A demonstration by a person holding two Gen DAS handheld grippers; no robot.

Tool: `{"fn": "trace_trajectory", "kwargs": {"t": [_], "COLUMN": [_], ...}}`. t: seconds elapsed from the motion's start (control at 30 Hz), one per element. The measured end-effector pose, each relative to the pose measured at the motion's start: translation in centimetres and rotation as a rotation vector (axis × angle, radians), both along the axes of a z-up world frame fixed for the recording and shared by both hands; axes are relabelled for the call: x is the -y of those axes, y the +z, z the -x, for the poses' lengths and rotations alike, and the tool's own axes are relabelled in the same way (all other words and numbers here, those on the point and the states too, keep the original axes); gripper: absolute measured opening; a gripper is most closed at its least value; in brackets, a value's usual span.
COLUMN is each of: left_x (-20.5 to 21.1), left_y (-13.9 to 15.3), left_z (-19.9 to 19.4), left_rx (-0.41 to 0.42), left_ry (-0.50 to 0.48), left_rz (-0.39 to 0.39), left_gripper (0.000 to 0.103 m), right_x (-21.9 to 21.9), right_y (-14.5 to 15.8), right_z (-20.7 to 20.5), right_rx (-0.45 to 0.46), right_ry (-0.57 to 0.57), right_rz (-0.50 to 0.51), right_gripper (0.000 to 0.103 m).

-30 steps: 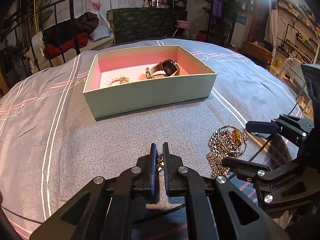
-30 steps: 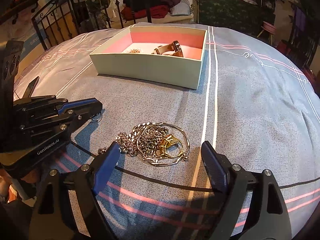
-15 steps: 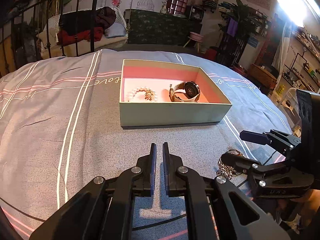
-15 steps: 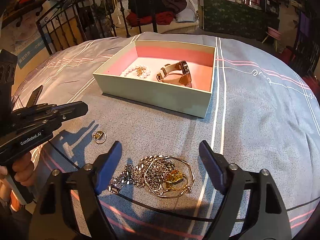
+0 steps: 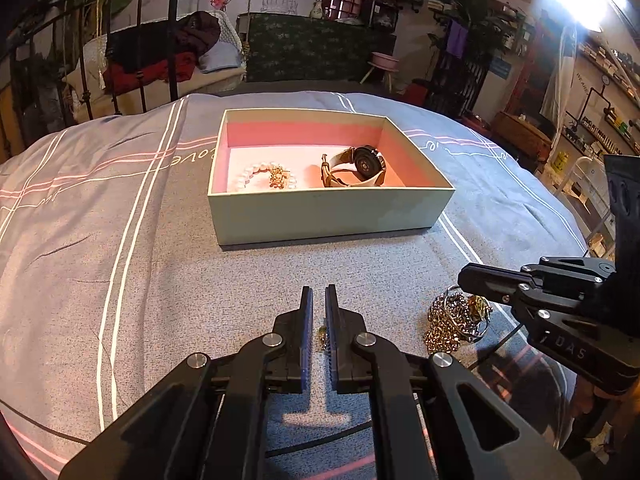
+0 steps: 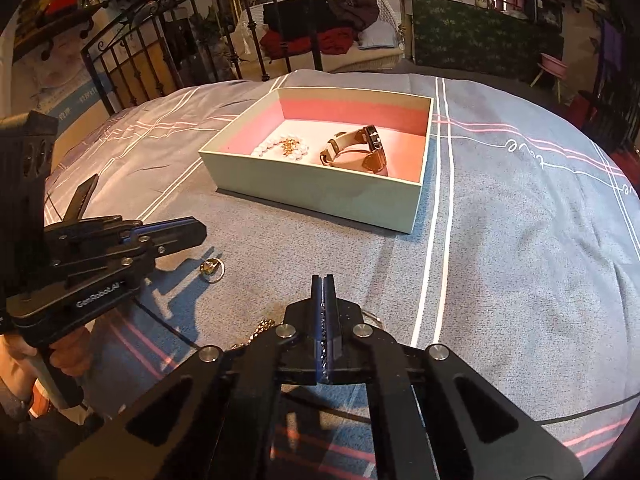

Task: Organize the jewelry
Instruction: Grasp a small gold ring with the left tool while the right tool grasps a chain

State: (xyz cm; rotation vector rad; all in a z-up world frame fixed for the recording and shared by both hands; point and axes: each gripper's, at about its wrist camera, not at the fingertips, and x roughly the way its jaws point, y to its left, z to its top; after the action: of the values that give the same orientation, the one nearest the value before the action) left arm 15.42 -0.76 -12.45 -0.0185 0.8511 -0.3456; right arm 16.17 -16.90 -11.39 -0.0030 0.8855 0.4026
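Plainly the right gripper (image 6: pixel 324 280) has just been closing, and its fingers now meet with nothing seen between them; the chain pile (image 5: pixel 456 320) lies under it on the bed (image 5: pixel 120 280), so a lift may come up empty. The left gripper (image 5: pixel 319 300) stands narrow above the ring (image 6: pixel 212 269), probably not pinching it. The box (image 5: pixel 328 212), holding a watch (image 5: pixel 356 166) and pearl bracelet (image 5: pixel 266 176), sits well apart with nothing between.

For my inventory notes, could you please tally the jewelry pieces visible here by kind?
Wristwatch, in the box: 1
Pearl bracelet, in the box: 1
Small gold ring, on the bedspread: 1
Tangled pile of gold chains and bangles, pieces not separable: 1
Total: 4
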Motion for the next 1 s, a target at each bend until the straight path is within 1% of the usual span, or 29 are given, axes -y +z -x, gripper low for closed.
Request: {"fn": "trace_trajectory", "kwargs": {"t": [0.07,0.13,0.2,0.27,0.3,0.33,0.37,0.4,0.43,0.47,0.5,0.53,0.57,0.67,0.8,0.9,1.0], "left_x": [-0.1,-0.1,0.1,0.1,0.1,0.1,0.0,0.0,0.0,0.0,0.0,0.0,0.0,-0.1,-0.2,-0.1,-0.1], "left_y": [-0.2,-0.4,-0.5,-0.5,-0.5,-0.6,-0.7,-0.7,-0.8,-0.8,-0.9,-0.9,-0.8,-0.7,-0.5,-0.4,-0.3], "left_z": [0.0,-0.1,-0.2,-0.1,0.0,0.0,0.0,-0.1,-0.1,-0.1,-0.1,-0.1,-0.1,0.0,0.1,0.1,0.3], "left_rx": [-0.006,-0.017,-0.024,-0.018,-0.020,-0.023,-0.026,-0.029,-0.031,-0.034,-0.038,-0.038,-0.037,-0.034,-0.027,-0.024,-0.020], "left_ry": [0.006,0.002,-0.002,0.001,-0.001,-0.001,0.000,0.001,0.004,0.005,0.003,0.005,0.005,0.007,0.011,0.012,0.011], "left_rz": [0.000,0.009,0.007,0.001,0.005,0.008,0.007,0.006,0.003,0.005,0.008,0.009,0.010,0.010,0.010,0.006,0.009], "left_gripper": [0.006,0.006,0.006,0.006,0.006,0.006,0.006,0.006,0.006,0.006,0.006,0.006,0.006,0.006,0.006,0.006,0.006], "right_x": [-0.2,-0.4,-0.7,-1.0,-1.1,-1.3,-1.5,-1.7,-2.1,-2.4,-2.7,-2.8,-2.9,-2.7,-1.7,-0.7,0.1], "right_y": [0.0,-0.4,-0.6,-0.6,-0.5,-0.6,-0.6,-0.5,-0.6,-0.9,-1.2,-1.5,-1.8,-1.4,0.5,2.5,4.3], "right_z": [0.7,1.0,1.2,1.8,2.2,2.6,3.0,3.3,3.6,3.6,3.7,3.7,3.7,3.9,3.5,2.8,1.8], "right_rx": [0.002,-0.022,-0.045,-0.043,-0.032,-0.028,-0.017,-0.004,-0.009,-0.020,-0.032,-0.041,-0.049,-0.033,0.033,0.084,0.140], "right_ry": [0.010,0.029,0.058,0.073,0.074,0.081,0.083,0.089,0.102,0.112,0.122,0.128,0.128,0.128,0.099,0.077,0.063], "right_rz": [-0.012,-0.026,-0.061,-0.082,-0.082,-0.080,-0.075,-0.072,-0.060,-0.041,-0.027,-0.018,-0.004,-0.002,-0.018,-0.053,-0.058], "right_gripper": [0.002,0.002,0.003,0.009,0.028,0.060,0.069,0.069,0.056,0.048,0.033,0.022,0.019,0.019,0.019,0.019,0.019]}}
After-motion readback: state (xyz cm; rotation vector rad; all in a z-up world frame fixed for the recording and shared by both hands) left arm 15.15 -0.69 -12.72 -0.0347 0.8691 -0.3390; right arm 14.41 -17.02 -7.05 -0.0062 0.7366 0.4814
